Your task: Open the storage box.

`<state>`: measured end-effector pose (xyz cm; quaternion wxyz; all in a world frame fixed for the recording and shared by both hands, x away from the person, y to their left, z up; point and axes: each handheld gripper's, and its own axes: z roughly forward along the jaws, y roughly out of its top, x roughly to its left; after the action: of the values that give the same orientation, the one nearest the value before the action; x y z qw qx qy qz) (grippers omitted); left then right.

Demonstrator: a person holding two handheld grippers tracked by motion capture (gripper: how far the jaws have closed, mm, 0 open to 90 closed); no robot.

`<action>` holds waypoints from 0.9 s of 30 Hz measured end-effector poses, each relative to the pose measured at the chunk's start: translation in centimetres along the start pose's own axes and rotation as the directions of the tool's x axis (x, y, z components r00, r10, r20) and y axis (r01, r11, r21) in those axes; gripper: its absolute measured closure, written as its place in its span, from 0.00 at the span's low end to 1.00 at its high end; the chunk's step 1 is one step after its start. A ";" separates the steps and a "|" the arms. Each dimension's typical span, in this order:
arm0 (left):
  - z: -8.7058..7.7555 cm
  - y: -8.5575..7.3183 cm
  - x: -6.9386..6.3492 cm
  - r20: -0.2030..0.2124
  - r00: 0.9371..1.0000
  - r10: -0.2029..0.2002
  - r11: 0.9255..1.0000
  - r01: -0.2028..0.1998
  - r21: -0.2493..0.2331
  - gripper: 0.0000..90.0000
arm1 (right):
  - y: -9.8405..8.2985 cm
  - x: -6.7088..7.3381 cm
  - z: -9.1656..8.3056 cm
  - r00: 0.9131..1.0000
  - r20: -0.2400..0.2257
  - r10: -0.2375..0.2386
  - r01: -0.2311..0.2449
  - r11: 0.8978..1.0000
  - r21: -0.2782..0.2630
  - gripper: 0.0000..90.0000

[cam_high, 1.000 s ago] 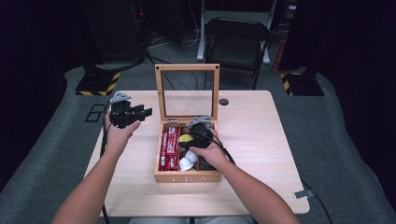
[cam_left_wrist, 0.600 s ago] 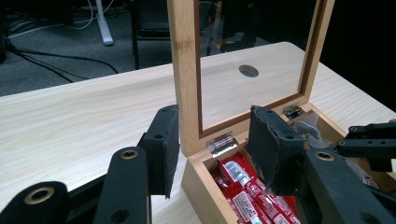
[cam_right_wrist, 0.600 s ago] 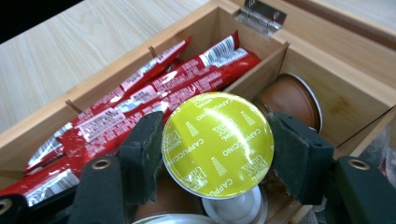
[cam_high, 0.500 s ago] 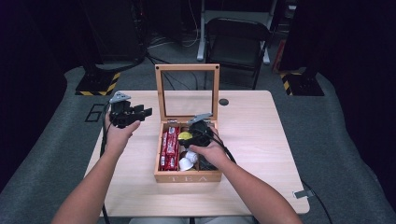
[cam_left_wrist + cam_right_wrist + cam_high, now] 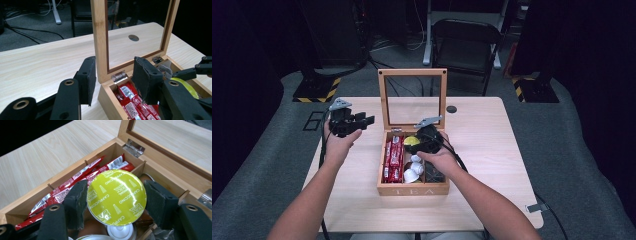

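The right gripper [image 5: 116,202] held a coffee capsule [image 5: 116,197] between its two black pads, at the centre of the right gripper view. The capsule's yellow-green foil lid read "CAPPUCCINO" and "NESCAFÉ Dolce Gusto". In the high view the capsule [image 5: 412,141] appeared just above the middle compartment of the wooden box [image 5: 413,189], near the centre of the frame. The box's front wall carried the word "TEA", and its glazed lid [image 5: 412,98] stood upright. Red sachets [image 5: 75,181] with small white printed labels, too small to read, lay in the compartment at the left of the box. White capsules [image 5: 412,171] lay in the middle compartment. The left gripper [image 5: 362,121] stood at the upper left of the table [image 5: 492,150], jaws parted and holding nothing, apart from the box.
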<state>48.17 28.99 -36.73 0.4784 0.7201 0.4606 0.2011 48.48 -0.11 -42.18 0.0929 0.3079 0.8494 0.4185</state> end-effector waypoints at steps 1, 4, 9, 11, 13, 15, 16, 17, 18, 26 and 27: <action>0.0 0.0 0.0 -0.001 1.000 -0.001 1.000 0.001 -0.002 0.59 | 0.1 -0.1 -0.2 1.000 0.000 0.002 -0.002 1.000 -0.003 0.42; -0.1 0.0 0.0 -0.003 1.000 -0.004 1.000 0.004 -0.001 0.59 | 0.2 -0.3 -0.7 1.000 0.005 0.001 -0.001 1.000 -0.007 0.42; 0.1 0.0 0.0 -0.002 1.000 0.000 1.000 0.000 0.002 0.59 | 0.5 -0.5 -1.4 1.000 0.011 0.003 -0.003 1.000 -0.015 0.42; 0.3 0.0 -0.1 0.001 1.000 0.001 1.000 -0.001 0.007 0.59 | 0.6 -0.5 -1.8 1.000 0.018 -0.003 0.003 1.000 -0.019 0.42; 0.3 0.0 -0.2 0.000 1.000 0.000 1.000 0.000 0.004 0.59 | 0.7 -0.6 -2.2 1.000 0.022 -0.009 0.009 1.000 -0.021 0.42; 0.3 0.0 -0.2 -0.001 1.000 -0.002 1.000 0.002 0.003 0.59 | 0.7 -0.6 -2.4 1.000 0.027 -0.004 0.005 1.000 -0.019 0.42; 0.3 0.0 -0.2 0.000 1.000 0.001 1.000 -0.001 0.002 0.59 | 0.7 -0.8 -2.7 0.999 0.029 -0.015 0.016 1.000 -0.023 0.42; 0.3 0.0 -0.2 0.000 1.000 0.001 1.000 -0.001 0.002 0.59 | 0.7 -0.9 -2.8 0.999 0.031 -0.017 0.018 1.000 -0.025 0.42; 0.3 0.0 -0.2 -0.001 1.000 0.001 1.000 -0.001 0.002 0.59 | 0.7 -1.0 -3.0 0.999 0.033 -0.016 0.017 1.000 -0.025 0.42; 0.5 0.0 -0.3 0.000 1.000 0.001 1.000 -0.001 0.008 0.59 | 0.4 -1.6 -4.2 0.999 0.054 0.000 0.002 1.000 -0.029 0.42; 0.5 0.0 -0.3 0.000 1.000 0.001 1.000 -0.001 0.008 0.59 | 0.4 -1.6 -4.2 0.999 0.054 0.000 0.002 1.000 -0.029 0.42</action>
<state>48.40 28.44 -36.96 0.4755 0.7222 0.4610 0.1996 48.22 -3.64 -39.42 0.1206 0.3174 0.8405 0.4222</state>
